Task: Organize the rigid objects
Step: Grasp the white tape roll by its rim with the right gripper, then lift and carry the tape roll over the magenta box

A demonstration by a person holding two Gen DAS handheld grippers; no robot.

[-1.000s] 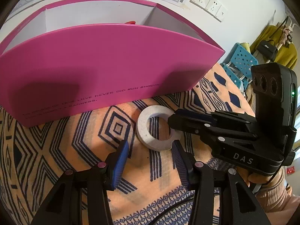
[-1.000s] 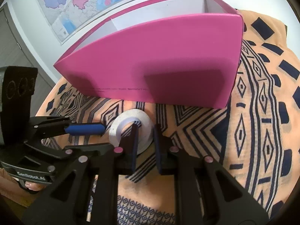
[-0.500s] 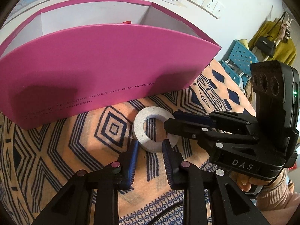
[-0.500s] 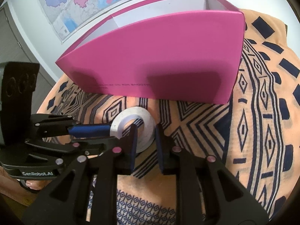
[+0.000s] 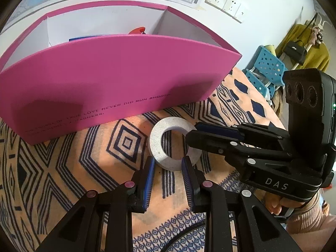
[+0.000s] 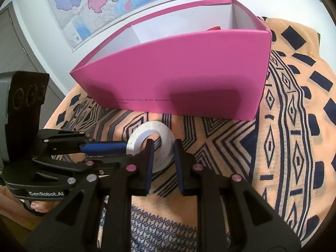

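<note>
A white tape roll [image 5: 155, 145] lies on the patterned cloth just in front of the pink box [image 5: 115, 77]. My left gripper [image 5: 168, 161] is shut on the roll's near edge, with a blue pad against each side of the rim. My right gripper [image 6: 162, 145] is shut on the roll's wall: one finger stands inside the hole and the other outside. In the right wrist view the left gripper [image 6: 120, 150] comes in from the left and touches the tape roll [image 6: 166, 134]. The right gripper [image 5: 192, 131] enters the left wrist view from the right.
The pink box [image 6: 178, 69] has white dividers; a red item [image 5: 137, 30] and a blue item [image 5: 84, 39] show inside. An orange and navy cloth [image 6: 294, 126] covers the table. A blue perforated chair [image 5: 266, 67] stands beyond the table's right edge, under wall sockets [image 5: 226, 2].
The left gripper's jaws went from wide apart to closed on the roll's near edge. The right gripper kept its hold on the roll and hardly moved.
</note>
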